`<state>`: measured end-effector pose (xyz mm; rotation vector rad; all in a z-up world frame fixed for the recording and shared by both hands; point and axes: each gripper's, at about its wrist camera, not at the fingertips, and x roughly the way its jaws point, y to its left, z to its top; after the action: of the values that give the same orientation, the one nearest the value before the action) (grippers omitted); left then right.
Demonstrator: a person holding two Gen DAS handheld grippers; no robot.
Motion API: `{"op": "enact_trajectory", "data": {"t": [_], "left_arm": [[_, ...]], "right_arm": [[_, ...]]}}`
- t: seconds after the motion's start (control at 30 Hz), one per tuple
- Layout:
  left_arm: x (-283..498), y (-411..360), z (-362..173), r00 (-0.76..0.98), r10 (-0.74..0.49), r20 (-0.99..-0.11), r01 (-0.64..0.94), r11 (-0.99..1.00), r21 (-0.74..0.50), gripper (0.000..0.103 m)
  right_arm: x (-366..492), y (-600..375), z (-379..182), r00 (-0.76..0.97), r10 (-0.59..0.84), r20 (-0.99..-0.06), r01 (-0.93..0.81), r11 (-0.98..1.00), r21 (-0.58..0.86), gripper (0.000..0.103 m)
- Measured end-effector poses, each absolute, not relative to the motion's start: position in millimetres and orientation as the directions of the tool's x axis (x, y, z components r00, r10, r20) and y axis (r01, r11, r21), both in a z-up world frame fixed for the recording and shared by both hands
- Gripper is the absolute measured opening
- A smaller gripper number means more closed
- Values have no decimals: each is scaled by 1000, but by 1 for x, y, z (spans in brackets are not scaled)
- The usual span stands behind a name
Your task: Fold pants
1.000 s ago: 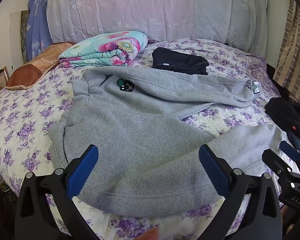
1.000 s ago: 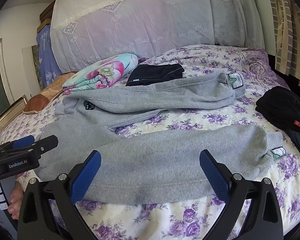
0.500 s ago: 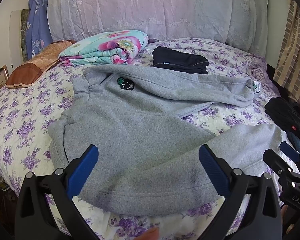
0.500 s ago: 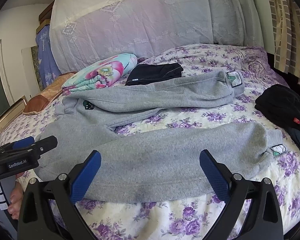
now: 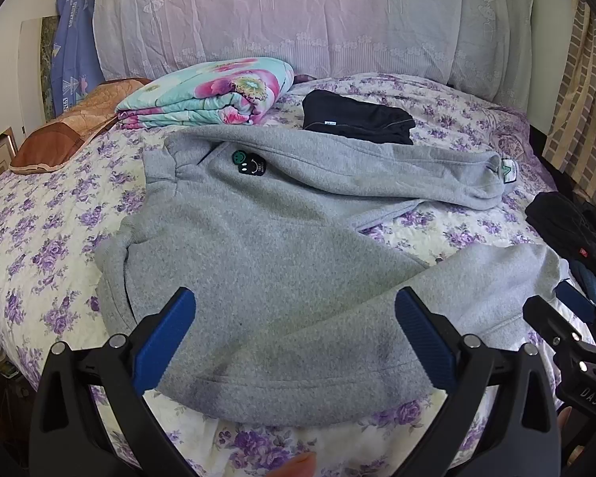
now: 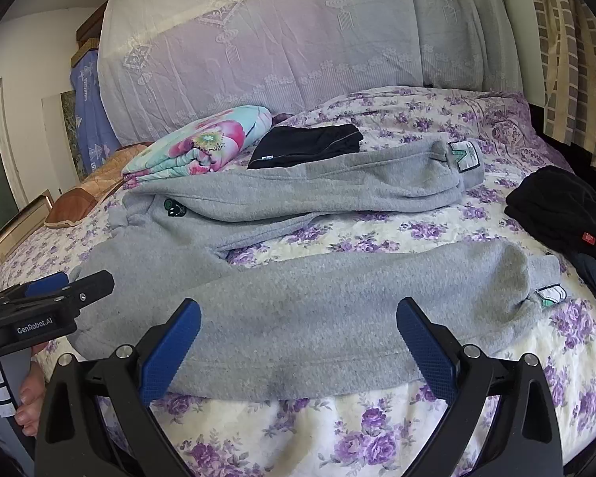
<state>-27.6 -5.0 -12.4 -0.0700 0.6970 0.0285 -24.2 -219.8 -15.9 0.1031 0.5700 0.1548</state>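
Right now your left tongs [image 5: 294,334] and right tongs [image 6: 298,342] gape empty; the gray pants [image 5: 258,262] lie crosswise ahead, near leg [image 6: 337,310] closest.

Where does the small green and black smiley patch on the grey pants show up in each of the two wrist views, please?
Left wrist view: the smiley patch sits upper centre, near the waistband of the grey pants.
Right wrist view: the patch sits left of centre, at mid height.
Shared landmark: the folded black garment lies just beyond the far pant leg, to the right of the patch, in both views.
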Motion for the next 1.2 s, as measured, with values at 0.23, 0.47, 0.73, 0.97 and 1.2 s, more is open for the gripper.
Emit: {"op": "enact_trajectory", "data": {"t": [0.23,0.47,0.73,0.97,1.2], "left_arm": [[-30,-5,-15,764,1,-645,-50,997,-57,98],[-34,9,-25,764,1,-646,-38,998,-43,98],[-44,93,-30,768,46,-639,-164,978,-127,98],[-28,165,-38,712,74,-698,-295,934,-202,98],[61,204,-13,708,97,-699,-288,944,-160,99]], "right_arm": [[-24,-221,-18,830,170,-532,-112,984,139,99],[-30,-233,-13,868,90,-488,-53,995,89,99],[-30,-278,-43,834,56,-549,14,993,121,99],[-22,-325,-37,846,107,-523,40,964,262,99],[23,-367,-18,838,154,-524,61,927,370,99]]}}
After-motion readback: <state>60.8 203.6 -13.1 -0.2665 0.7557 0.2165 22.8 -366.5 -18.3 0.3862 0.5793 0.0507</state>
